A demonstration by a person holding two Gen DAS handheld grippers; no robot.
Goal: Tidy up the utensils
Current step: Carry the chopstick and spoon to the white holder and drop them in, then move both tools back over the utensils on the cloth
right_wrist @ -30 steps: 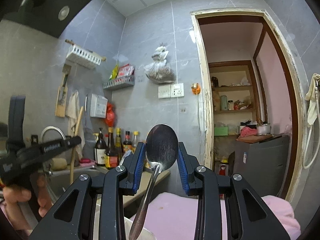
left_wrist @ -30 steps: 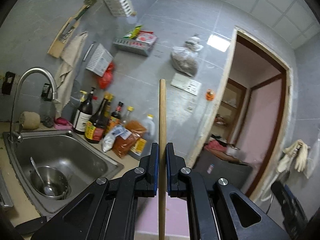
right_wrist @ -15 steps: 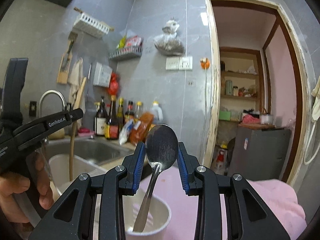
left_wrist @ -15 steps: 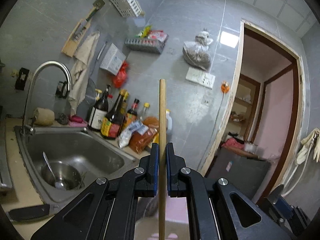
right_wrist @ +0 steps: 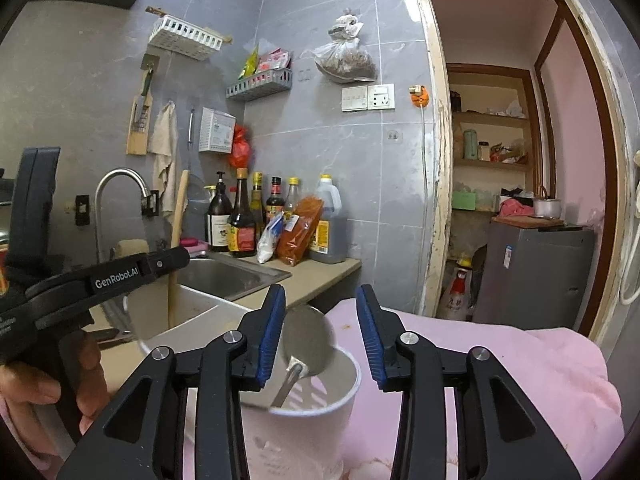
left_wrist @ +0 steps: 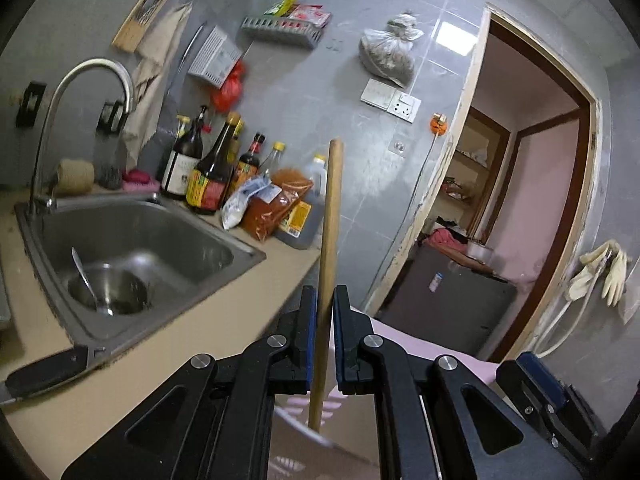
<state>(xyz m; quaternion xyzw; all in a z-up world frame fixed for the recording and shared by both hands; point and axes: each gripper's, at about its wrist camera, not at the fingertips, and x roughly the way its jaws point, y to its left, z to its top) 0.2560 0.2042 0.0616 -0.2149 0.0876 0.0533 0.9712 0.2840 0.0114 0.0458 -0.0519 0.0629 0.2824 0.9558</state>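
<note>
Utensils going handle-down into 2 holders.
Right gripper [right_wrist: 320,330] jaws apart, spoon [right_wrist: 306,346] freed, standing in white cup [right_wrist: 320,408]; left gripper [left_wrist: 325,336] clamps wooden handle [left_wrist: 330,240] upright, lower end over a second white holder [right_wrist: 188,320], likely for a straight drop.

The only lettering that reads clearly is the white brand "GenRobot.AI" printed along the black side of the left tongs [right_wrist: 162,266], while the labels on the sauce bottles [right_wrist: 241,226] are too small and blurred to read.
</note>
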